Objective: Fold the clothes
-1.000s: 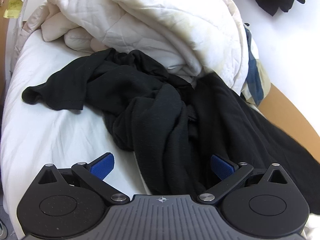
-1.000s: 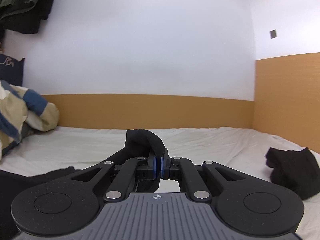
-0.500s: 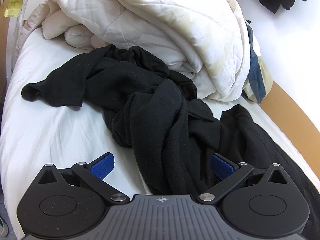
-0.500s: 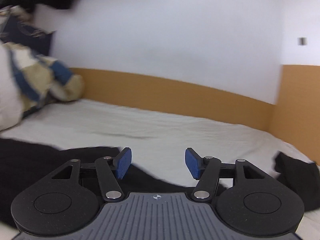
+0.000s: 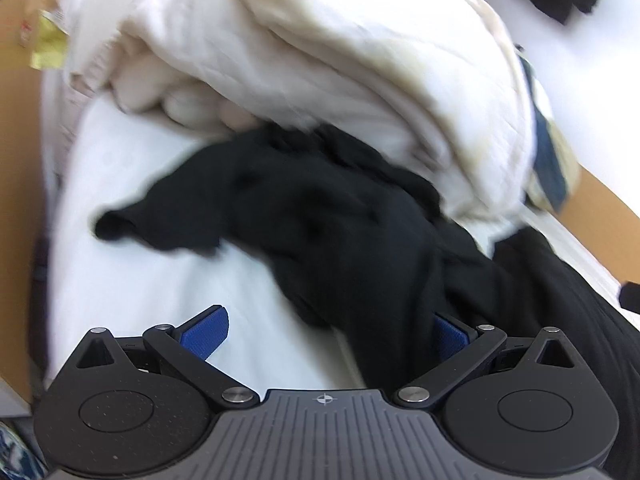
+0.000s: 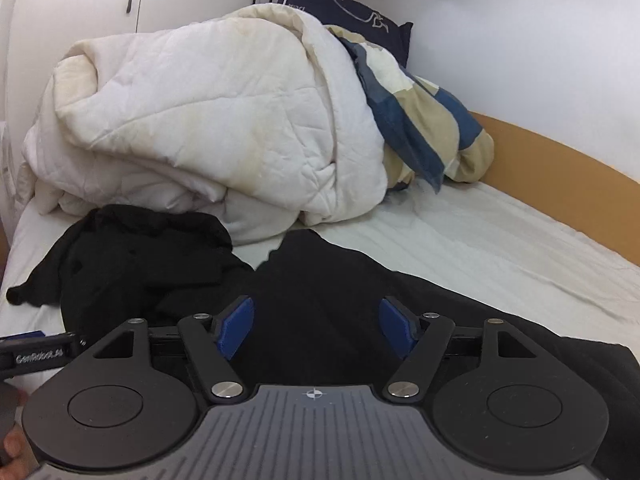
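Observation:
A black garment (image 5: pixel 340 232) lies crumpled on the white sheet (image 5: pixel 140 280) below a heaped duvet. My left gripper (image 5: pixel 326 336) is open, and a fold of the black cloth runs between its fingers beside the right pad, unpinched. In the right wrist view the same garment (image 6: pixel 320 280) spreads flat toward me, with its bunched part (image 6: pixel 140 256) at the left. My right gripper (image 6: pixel 316 328) hovers over the flat part; its jaws are opening, with cloth behind the gap and nothing pinched. The left gripper's body (image 6: pixel 32 354) shows at the left edge.
A bulky white duvet (image 6: pixel 208 120) fills the head of the bed, with a blue and beige blanket (image 6: pixel 432 120) and a navy pillow (image 6: pixel 352 12) behind it. A wooden board (image 6: pixel 560 156) runs along the wall. White cupboards (image 6: pixel 80 0) stand at the far left. Bare sheet (image 6: pixel 500 232) lies to the right.
My right gripper let go of the black cloth, opened, and swung left from facing the wall to facing the duvet. The released cloth now lies flat. The left view shifted slightly.

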`<action>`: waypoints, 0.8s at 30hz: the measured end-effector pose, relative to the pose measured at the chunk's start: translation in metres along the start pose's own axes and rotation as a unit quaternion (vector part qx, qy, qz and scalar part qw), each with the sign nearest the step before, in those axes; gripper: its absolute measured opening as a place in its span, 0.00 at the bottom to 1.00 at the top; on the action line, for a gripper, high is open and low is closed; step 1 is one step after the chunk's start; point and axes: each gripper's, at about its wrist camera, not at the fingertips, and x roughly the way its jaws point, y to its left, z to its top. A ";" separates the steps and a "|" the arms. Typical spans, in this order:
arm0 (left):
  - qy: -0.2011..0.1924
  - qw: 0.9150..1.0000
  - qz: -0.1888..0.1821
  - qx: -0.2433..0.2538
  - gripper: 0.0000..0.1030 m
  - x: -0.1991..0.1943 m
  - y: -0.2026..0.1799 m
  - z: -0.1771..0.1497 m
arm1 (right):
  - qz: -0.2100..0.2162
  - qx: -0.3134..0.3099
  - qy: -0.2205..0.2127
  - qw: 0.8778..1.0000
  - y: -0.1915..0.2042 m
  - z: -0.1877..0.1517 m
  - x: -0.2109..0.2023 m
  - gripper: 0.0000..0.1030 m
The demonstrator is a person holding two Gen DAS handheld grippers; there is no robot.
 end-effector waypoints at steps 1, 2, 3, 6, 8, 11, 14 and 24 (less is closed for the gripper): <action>0.005 1.000 0.000 -0.003 0.99 0.003 0.005 0.003 | -0.004 -0.003 0.007 1.000 0.003 0.005 0.013 0.71; 0.008 1.000 -0.002 -0.006 0.99 0.005 0.007 0.004 | -0.009 -0.005 0.014 1.000 -0.002 0.008 0.026 0.71; 0.011 1.000 -0.004 -0.009 0.99 0.006 0.009 0.005 | -0.014 -0.005 0.022 1.000 0.012 0.013 0.045 0.70; 0.017 1.000 -0.011 -0.015 0.99 0.009 0.010 0.005 | -0.058 0.002 0.048 0.997 -0.009 0.000 0.071 0.70; 0.017 1.000 -0.015 -0.014 0.99 0.008 0.007 0.006 | -0.081 0.007 0.051 0.995 -0.022 -0.013 0.058 0.63; 0.014 1.000 -0.023 -0.005 0.99 0.004 0.003 0.005 | -0.088 0.037 0.060 0.994 -0.044 -0.021 0.053 0.04; 0.012 1.000 -0.027 -0.006 0.99 0.002 0.002 0.004 | -0.102 0.047 0.027 0.993 -0.060 -0.022 0.026 0.04; -0.027 0.997 -0.055 0.038 0.99 -0.025 -0.035 -0.015 | -0.236 0.165 -0.111 0.951 -0.172 -0.067 -0.151 0.03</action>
